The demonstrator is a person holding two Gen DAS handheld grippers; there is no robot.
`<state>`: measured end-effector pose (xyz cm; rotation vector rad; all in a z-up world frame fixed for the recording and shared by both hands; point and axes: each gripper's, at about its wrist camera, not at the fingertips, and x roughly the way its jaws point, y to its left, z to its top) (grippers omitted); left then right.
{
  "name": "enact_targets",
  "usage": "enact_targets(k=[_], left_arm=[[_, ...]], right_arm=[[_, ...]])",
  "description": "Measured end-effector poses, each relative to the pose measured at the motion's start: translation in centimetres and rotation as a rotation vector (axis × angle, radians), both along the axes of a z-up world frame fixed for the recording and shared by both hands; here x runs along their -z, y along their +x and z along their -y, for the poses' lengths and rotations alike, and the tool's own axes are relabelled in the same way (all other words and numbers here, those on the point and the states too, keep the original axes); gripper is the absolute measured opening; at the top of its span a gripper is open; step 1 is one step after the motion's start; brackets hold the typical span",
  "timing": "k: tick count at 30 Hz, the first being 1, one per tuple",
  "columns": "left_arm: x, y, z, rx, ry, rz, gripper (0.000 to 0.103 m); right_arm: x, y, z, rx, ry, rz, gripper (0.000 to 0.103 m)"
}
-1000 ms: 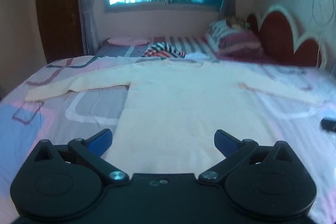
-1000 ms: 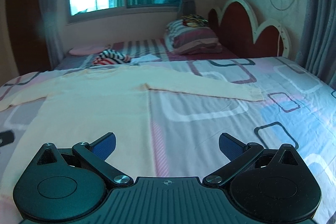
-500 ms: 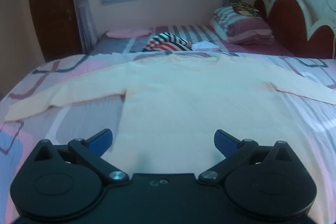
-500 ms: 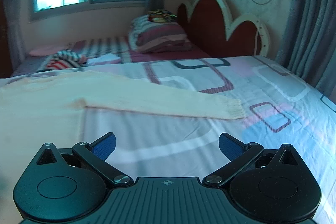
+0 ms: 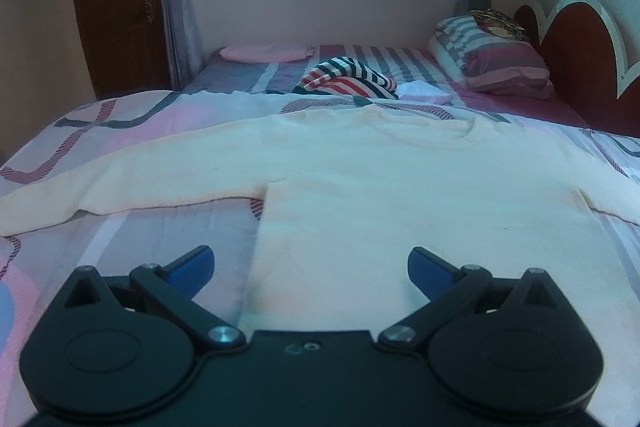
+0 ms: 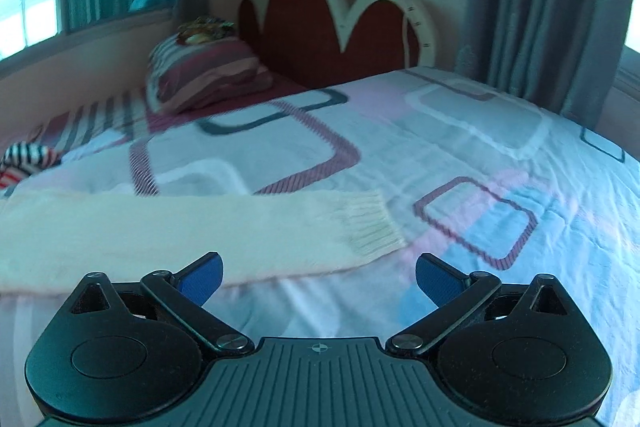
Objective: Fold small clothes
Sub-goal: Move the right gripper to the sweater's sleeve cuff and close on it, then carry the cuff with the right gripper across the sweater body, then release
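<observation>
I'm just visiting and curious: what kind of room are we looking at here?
Most likely a home bedroom: a bed under a patterned pink-and-grey bedspread, a scalloped dark red headboard, and a striped pillow.

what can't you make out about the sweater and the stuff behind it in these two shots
- Sweater hem: left wrist view, hidden behind the left claw body.
- Its left cuff: left wrist view, cut off by the left edge.
- Sweater body: right wrist view, cut off at the left edge; only the sleeve and cuff show.
- Item on the pillow: both views, too small; blurred in the right wrist view.
</observation>
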<state>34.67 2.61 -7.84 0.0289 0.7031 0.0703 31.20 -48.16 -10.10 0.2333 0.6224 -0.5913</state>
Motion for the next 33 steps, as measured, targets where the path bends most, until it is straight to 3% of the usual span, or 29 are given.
enact_targets(k=[4, 6, 7, 16, 18, 22, 27, 33], left_arm=[[0.5, 0.4, -0.5, -0.011, 0.018, -0.006, 0.101], [0.8, 0.6, -0.6, -0.008, 0.015, -0.011, 0.101], [1.0, 0.6, -0.6, -0.005, 0.019, -0.016, 0.101], [2.4, 1.0, -0.3, 0.011, 0.019, -0.041, 0.101], [2.6, 1.0, -0.3, 0.013, 0.018, -0.044, 0.101], [2.5, 0.7, -0.6, 0.000, 0.013, -0.048, 0.102], [2.3, 1.3, -1.9, -0.025, -0.004, -0.062, 0.102], [2.2, 0.9, -3.5, -0.018, -0.042, -0.075, 0.102]], right_arm=[[0.5, -0.1, 1.6, 0.045, 0.048, 0.015, 0.079], [0.8, -0.4, 2.1, 0.063, 0.057, 0.028, 0.063], [1.1, -0.4, 2.4, 0.071, 0.067, 0.025, 0.061], [3.3, -0.9, 5.1, 0.124, 0.169, 0.047, 0.059], [3.6, -0.8, 5.6, 0.130, 0.191, 0.059, 0.048], [3.8, -0.6, 6.4, 0.133, 0.220, 0.094, 0.044], [3.7, 0.1, 7.2, 0.129, 0.253, 0.097, 0.009], [3.2, 1.5, 6.7, 0.096, 0.215, 0.084, 0.003]])
